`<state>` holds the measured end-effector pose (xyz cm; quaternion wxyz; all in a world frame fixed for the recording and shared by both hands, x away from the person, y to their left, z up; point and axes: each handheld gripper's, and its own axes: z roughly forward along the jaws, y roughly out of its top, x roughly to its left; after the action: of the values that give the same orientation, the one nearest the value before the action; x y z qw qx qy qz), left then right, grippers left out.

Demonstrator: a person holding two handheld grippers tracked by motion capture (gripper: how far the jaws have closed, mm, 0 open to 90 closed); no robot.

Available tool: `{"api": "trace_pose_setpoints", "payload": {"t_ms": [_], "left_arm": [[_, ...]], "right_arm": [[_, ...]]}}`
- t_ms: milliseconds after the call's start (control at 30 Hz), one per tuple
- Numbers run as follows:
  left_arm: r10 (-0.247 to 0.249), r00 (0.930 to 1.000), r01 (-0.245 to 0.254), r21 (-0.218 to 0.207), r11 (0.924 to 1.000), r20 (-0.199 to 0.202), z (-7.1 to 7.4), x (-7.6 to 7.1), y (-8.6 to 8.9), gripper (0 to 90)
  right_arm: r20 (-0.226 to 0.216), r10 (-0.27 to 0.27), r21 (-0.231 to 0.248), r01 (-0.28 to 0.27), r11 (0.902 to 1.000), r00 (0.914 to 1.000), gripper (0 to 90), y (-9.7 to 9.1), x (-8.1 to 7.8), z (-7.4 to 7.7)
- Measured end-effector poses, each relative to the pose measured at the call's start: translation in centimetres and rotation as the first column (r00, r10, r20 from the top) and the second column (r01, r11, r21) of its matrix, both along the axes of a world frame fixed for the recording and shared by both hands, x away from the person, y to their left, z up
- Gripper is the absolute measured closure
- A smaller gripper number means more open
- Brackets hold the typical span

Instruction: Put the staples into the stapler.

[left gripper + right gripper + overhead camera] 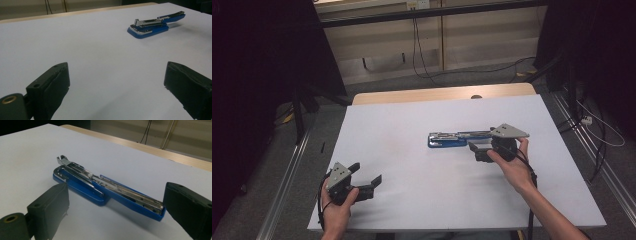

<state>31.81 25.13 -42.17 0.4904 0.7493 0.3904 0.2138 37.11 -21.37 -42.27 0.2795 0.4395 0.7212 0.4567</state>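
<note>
Down at the near edge of the table (412, 112), the left gripper (366, 177) sat low in the person's left hand (336, 207), jaws spread wide apart with bare white surface between them and nothing gripped. From its own camera the left gripper (116, 82) looked out across the white top at the blue stapler (155, 25), which lay well apart from it, up toward the far side. Over to the right, the right gripper (476, 148) was held in the right hand (514, 167) just beside the stapler (457, 138), right at that stapler's right-hand end, and its jaws stood open too. In the right gripper view, the right gripper (116, 207) had the stapler (105, 192) lying flat on the table between the two black pads, unfolded, its chrome staple channel showing on top of the blue base; whether either pad was touching it could not be told. Beyond the stapler ran the table's bare wooden far edge (442, 94), and past that a cable (418, 45) hung down the pale wall.
</note>
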Motion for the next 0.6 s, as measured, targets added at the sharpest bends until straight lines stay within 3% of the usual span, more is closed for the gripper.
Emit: {"api": "trace_pose_setpoints", "payload": {"t_ms": [133, 333, 400, 533, 600], "left_arm": [[0.004, 1.0, -0.004, -0.012, 0.9999, -0.005, 0.0, 0.0, 0.0, 6.8], [-0.004, 1.0, 0.004, 0.001, 1.0, -0.003, 0.0, -0.1, -0.1, 6.8], [-0.002, 1.0, 0.002, -0.005, 1.0, -0.009, -0.1, 0.0, -0.1, 6.8], [0.001, 0.9999, -0.001, -0.012, 0.9999, -0.017, -0.2, 0.2, -0.1, 7.7], [-0.006, 0.9999, 0.006, 0.009, 0.9999, -0.011, -0.1, 0.3, -0.3, 8.2]], "right_arm": [[0.021, -0.019, -0.003, 0.019, 0.9998, 0.9996, 6.3, -0.9, -0.6, -0.4], [-0.022, -0.03, 0.035, 0.03, 0.9989, 0.9993, 5.9, -1.9, -1.3, -0.9], [-0.012, -0.034, 0.022, 0.035, 0.9992, 0.9993, 5.8, -2.0, -1.6, -0.9], [0.001, -0.043, 0.041, 0.043, 0.9983, 0.9991, 4.6, -2.4, -1.8, -1.0], [0.013, -0.049, 0.025, 0.049, 0.9985, 0.9987, 4.2, -2.5, -1.8, -0.9]]}}
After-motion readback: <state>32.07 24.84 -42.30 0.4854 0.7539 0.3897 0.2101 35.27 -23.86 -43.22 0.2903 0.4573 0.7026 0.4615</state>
